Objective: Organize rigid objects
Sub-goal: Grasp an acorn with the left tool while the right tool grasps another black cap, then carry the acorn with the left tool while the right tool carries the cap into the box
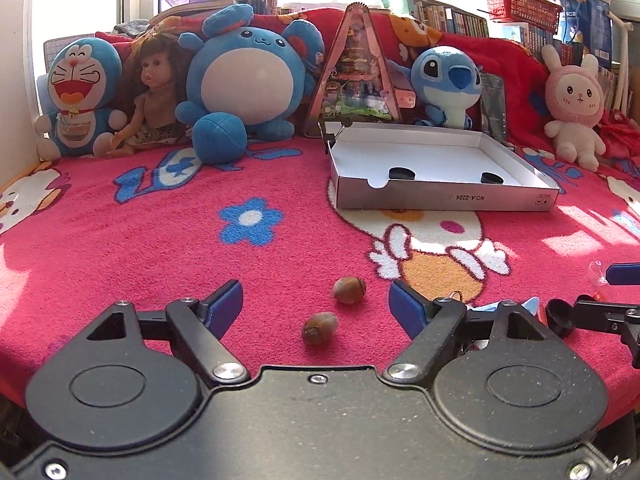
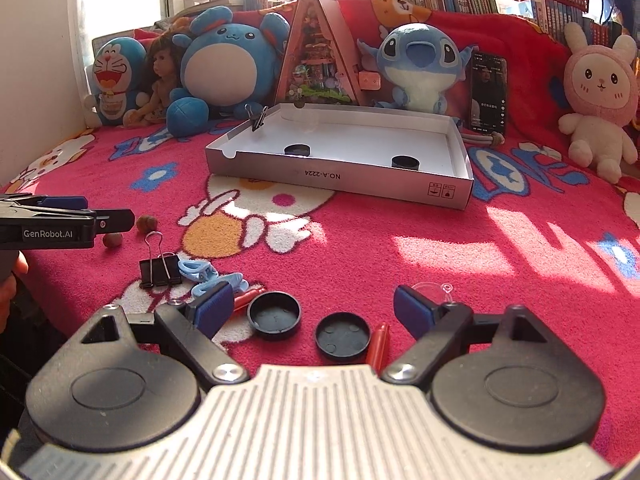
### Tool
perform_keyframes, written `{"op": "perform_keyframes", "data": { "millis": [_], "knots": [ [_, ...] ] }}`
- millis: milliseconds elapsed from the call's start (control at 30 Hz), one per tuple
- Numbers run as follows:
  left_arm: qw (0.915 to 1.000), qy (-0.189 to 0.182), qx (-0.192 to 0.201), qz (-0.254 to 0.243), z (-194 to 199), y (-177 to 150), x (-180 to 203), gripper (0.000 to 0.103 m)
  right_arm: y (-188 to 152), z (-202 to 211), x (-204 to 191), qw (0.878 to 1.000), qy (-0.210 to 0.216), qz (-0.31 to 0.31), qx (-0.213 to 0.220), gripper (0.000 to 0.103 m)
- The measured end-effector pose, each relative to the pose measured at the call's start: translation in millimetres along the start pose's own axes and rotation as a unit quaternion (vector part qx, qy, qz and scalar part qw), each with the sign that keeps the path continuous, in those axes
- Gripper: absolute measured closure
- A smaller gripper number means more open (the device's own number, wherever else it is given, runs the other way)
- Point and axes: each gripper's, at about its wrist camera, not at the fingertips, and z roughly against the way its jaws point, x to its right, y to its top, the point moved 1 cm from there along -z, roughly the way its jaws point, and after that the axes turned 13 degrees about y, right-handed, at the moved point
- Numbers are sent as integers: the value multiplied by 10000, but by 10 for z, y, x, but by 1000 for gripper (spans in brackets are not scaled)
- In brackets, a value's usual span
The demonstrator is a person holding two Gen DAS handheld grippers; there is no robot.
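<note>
We see both tongs wide and empty: left gripper (image 1: 316, 300) brackets light, hard, roll-prone nuts (image 1: 349, 290) at 12 o'clock; we would pinch across one nut's middle.

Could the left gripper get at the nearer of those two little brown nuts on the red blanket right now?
Probably yes. The nearer nut lies just ahead of the left gripper, between its open jaws, with only bare red blanket around it. The other nut sits apart, slightly farther on.
</note>
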Motion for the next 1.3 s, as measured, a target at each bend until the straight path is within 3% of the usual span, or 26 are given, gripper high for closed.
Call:
{"op": "perform_keyframes", "data": {
  "millis": [167, 400, 500, 633, 1100, 1300],
  "knots": [
    [9998, 3, -161, 80, -7, -88, -18, 45, -72, 63, -114, 9995, 38, 297, 26, 13],
    [9996, -47, -265, 106, -54, -144, 23, 62, -109, 6, -238, 9983, 25, 578, -64, 27],
    [9995, -55, -299, 91, -70, -155, 43, 73, -120, -43, -261, 9979, 41, 635, -128, 39],
    [9996, -36, -281, 68, -81, -160, 54, 77, -112, -100, -243, 9981, 81, 579, -195, 49],
    [9996, -42, -268, 20, -75, -134, 93, 84, -91, -232, -229, 9978, 47, 584, -298, 65],
    [9998, -108, -160, 1, -44, -45, 118, 84, -62, -225, -224, 9982, 21, 550, -218, 65]
  ]
}}
